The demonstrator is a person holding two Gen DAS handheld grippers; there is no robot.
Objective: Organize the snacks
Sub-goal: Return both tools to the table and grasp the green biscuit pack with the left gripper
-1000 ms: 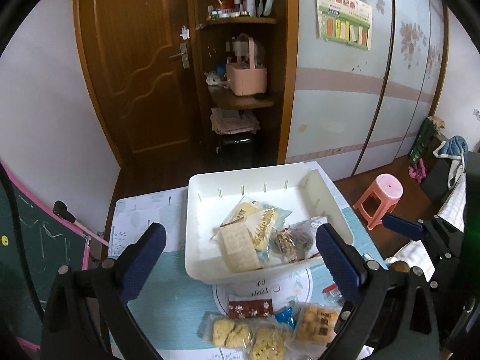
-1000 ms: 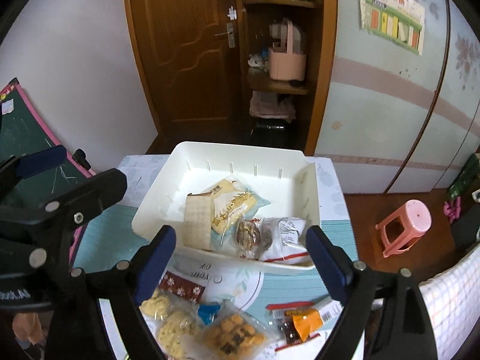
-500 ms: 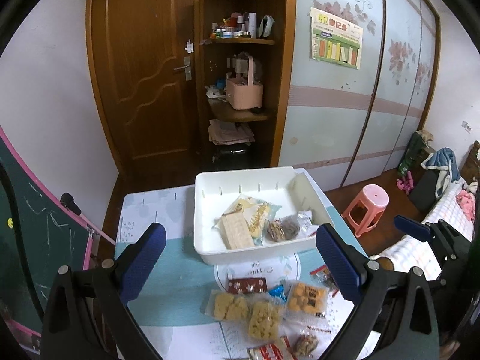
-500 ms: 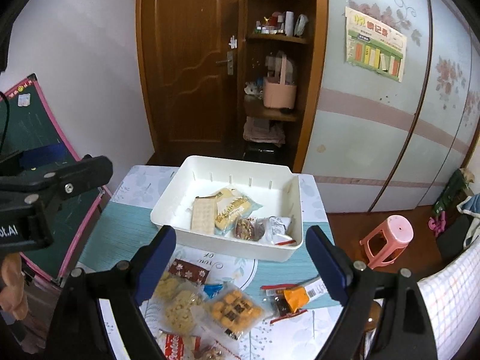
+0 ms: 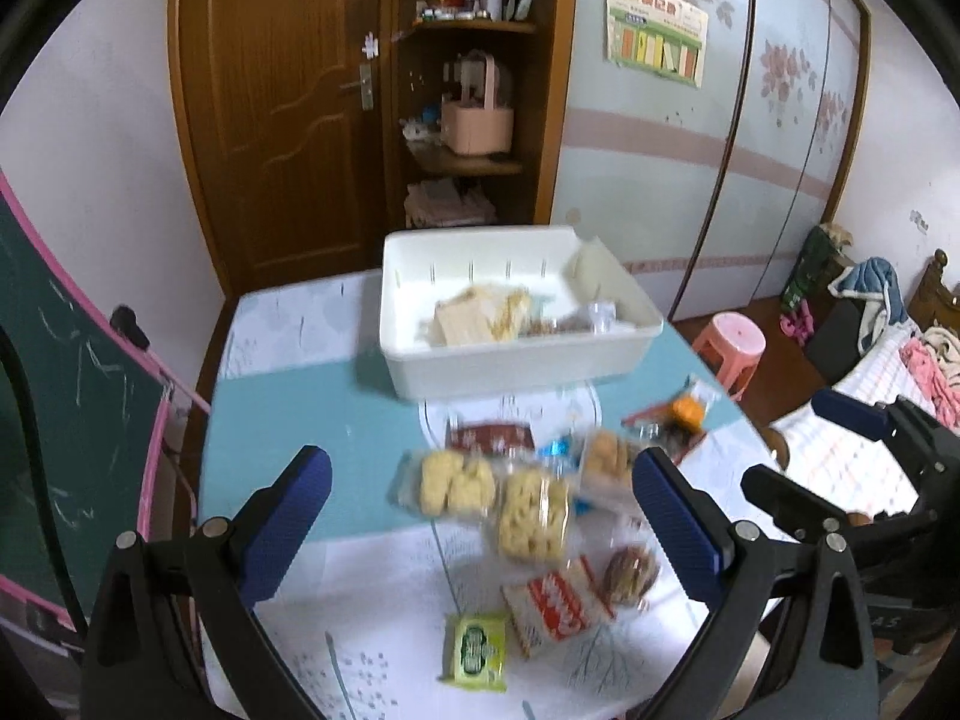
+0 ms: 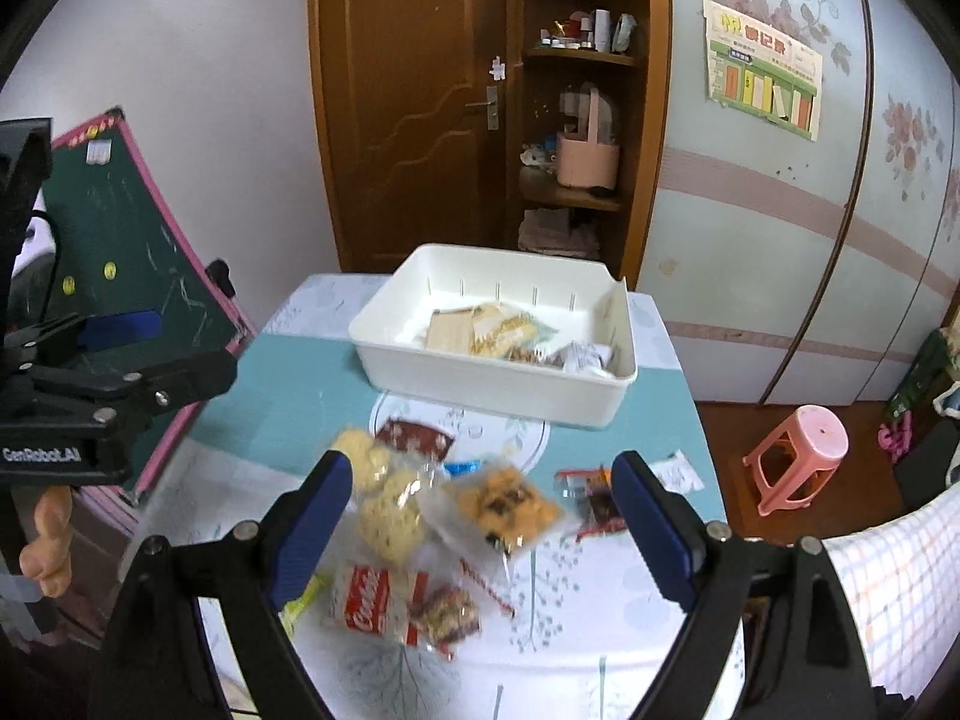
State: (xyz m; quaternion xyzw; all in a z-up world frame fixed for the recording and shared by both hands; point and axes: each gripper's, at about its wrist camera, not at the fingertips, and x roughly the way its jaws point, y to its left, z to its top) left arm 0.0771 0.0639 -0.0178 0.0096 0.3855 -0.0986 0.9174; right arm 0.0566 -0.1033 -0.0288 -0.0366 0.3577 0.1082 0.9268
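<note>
Left wrist | both grippers (image 5: 480,516) (image 6: 483,516) spread, empty | rectangular white plastic bin (image 5: 516,360) | crinkly clear snack packets (image 5: 531,519)

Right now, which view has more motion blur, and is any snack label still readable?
Left wrist view: heavier smear, snack packets and white bin soft, left gripper itself sharp. Right wrist view: milder blur, red-and-white packet lettering partly legible, right gripper crisp. Both: strong fisheye bending at the edges, dark corner vignetting, flat indoor light without harsh glare.
</note>
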